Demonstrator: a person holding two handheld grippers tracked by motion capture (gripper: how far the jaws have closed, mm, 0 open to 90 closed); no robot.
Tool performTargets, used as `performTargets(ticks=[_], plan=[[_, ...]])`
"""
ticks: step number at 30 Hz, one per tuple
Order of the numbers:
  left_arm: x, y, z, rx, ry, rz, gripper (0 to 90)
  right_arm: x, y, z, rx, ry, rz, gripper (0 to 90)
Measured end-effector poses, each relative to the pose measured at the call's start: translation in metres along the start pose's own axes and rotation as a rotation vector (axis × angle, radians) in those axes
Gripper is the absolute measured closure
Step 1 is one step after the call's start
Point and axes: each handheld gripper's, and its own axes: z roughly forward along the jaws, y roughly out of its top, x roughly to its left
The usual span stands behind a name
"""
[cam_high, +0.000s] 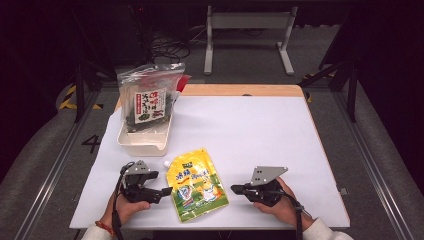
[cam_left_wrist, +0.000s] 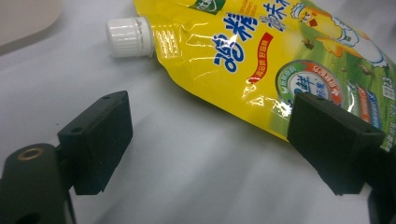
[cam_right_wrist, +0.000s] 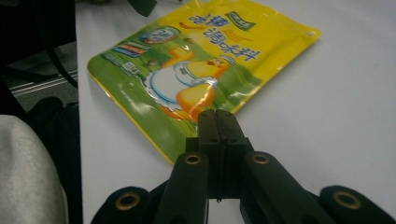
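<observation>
1 yellow pouch (cam_high: 196, 185), 1 tray (cam_high: 145, 142), 2 grippers: left (cam_high: 166, 191), right (cam_high: 234, 189).

We're in a lab/test rig: white-covered wooden table (cam_high: 260, 125) on grey floor w/ yellow-black hazard tape (cam_high: 67, 97), loose black cables (cam_high: 167, 50), grey metal stand (cam_high: 247, 30), dark surroundings.

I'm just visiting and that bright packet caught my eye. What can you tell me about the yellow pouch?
The yellow pouch is a glossy, soft plastic spout bag, yellow above and green below, printed with a cartoon duck and blue characters. Its white ribbed screw cap is on, at the far left corner. It lies flat on the white table, face up, between the two grippers; the jaws do not hold it.
</observation>
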Motion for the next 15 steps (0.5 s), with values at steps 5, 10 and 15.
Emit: performTargets(ticks=[5, 10, 15], plan=[[0.000, 0.001, 0.004, 0.010, -0.003, 0.010, 13.8, 0.015, 0.005, 0.015, 0.021, 0.041, -0.043, 89.7], [0.000, 0.002, 0.006, 0.007, -0.010, 0.011, 13.6, 0.021, 0.004, 0.025, 0.054, 0.059, -0.050, 89.7], [-0.002, 0.005, 0.010, 0.008, -0.019, 0.017, 12.8, 0.024, -0.001, 0.034, 0.107, 0.068, -0.075, 89.6]])
